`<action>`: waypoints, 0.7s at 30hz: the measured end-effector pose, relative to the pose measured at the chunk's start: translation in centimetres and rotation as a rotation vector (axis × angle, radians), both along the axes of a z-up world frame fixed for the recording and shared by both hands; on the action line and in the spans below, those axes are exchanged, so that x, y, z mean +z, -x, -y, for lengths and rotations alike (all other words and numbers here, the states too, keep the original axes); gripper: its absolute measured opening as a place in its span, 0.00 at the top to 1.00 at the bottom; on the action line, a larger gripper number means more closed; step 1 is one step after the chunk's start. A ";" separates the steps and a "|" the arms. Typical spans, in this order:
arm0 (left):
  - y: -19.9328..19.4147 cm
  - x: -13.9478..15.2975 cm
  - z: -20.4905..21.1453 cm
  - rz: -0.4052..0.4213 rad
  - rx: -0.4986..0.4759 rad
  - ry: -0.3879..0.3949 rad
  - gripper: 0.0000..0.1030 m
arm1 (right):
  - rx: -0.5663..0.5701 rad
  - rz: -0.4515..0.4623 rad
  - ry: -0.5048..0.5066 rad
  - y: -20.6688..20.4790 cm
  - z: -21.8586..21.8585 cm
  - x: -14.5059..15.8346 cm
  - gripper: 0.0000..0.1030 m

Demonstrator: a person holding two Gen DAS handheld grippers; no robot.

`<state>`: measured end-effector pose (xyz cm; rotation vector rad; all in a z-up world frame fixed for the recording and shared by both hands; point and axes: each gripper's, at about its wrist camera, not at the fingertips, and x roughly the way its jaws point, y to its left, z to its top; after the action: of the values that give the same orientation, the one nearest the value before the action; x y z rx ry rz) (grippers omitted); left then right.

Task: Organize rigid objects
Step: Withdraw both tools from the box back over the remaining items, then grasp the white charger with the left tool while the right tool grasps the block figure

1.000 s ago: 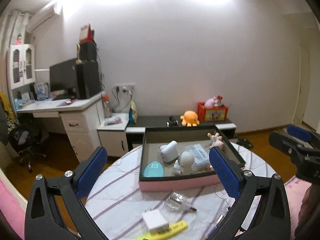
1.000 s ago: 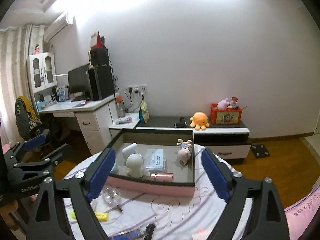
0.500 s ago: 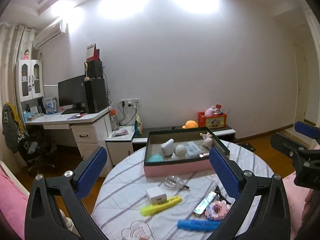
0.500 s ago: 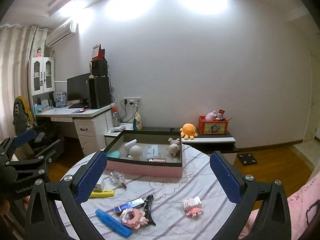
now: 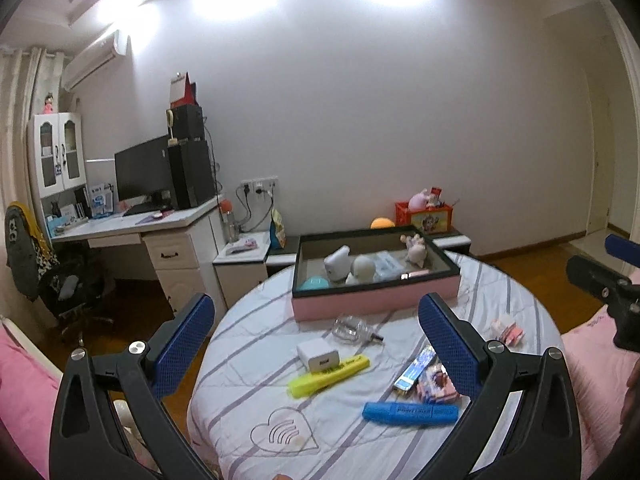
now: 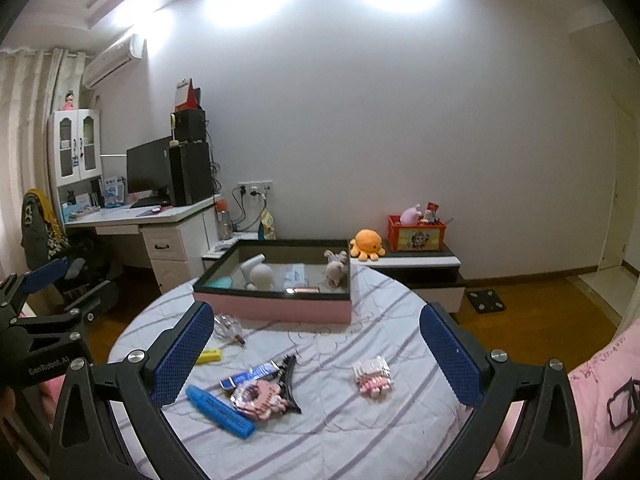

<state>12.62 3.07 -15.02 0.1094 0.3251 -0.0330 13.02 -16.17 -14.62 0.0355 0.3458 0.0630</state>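
Note:
A pink box [image 5: 376, 300] [image 6: 276, 308] with a dark rim stands at the far side of the round table and holds several small toys. Loose items lie in front of it: a white charger [image 5: 318, 354], a yellow highlighter [image 5: 328, 370], a blue marker [image 5: 410, 413] [image 6: 220, 406], a clear bottle [image 5: 352, 329], a pink block toy [image 6: 374, 376] and a black hair clip [image 6: 290, 380]. My left gripper [image 5: 316, 336] is open and empty, above the table's near side. My right gripper [image 6: 316, 344] is open and empty too.
The table has a striped white cloth [image 6: 340, 432]. A white desk with a monitor [image 5: 160, 224] stands at the left, a low cabinet with an orange plush [image 6: 366, 244] behind the table. Pink bedding [image 6: 600, 400] lies at the right.
Both grippers have pulled back and up from the box. The loose items on the near table have come into view. Both stay open.

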 end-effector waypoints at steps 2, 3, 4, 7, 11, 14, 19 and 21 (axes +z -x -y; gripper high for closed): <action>-0.3 -0.5 -0.2 -0.019 -0.002 0.001 0.00 | -0.007 -0.020 -0.002 -0.2 0.4 -0.6 0.00; -0.4 -1.0 -0.3 -0.034 -0.004 0.000 0.00 | -0.011 -0.029 -0.003 -0.2 0.6 -1.0 0.00; -0.6 -1.4 -0.5 -0.046 -0.006 0.000 0.00 | -0.016 -0.044 -0.001 -0.3 0.8 -1.4 0.00; -1.2 -2.9 -1.1 -0.096 0.006 -0.006 0.00 | -0.019 -0.088 -0.005 -0.8 1.1 -2.8 0.00; -2.0 -4.9 -2.2 -0.156 0.031 -0.014 0.00 | -0.013 -0.141 -0.005 -1.5 1.1 -4.7 0.00; -2.9 -6.3 -2.8 -0.208 0.039 -0.008 0.00 | 0.003 -0.181 -0.002 -2.2 0.8 -6.2 0.00; -4.1 -8.2 -3.0 -0.276 0.035 -0.025 0.00 | 0.000 -0.278 0.026 -4.2 0.6 -9.1 0.00; -4.8 -8.6 -2.9 -0.297 0.023 -0.014 0.00 | -0.016 -0.309 0.025 -4.9 1.0 -10.2 0.00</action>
<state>17.39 6.00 -23.65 0.1150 0.6229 -0.0242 17.94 -17.21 -24.78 0.0233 0.6550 0.0376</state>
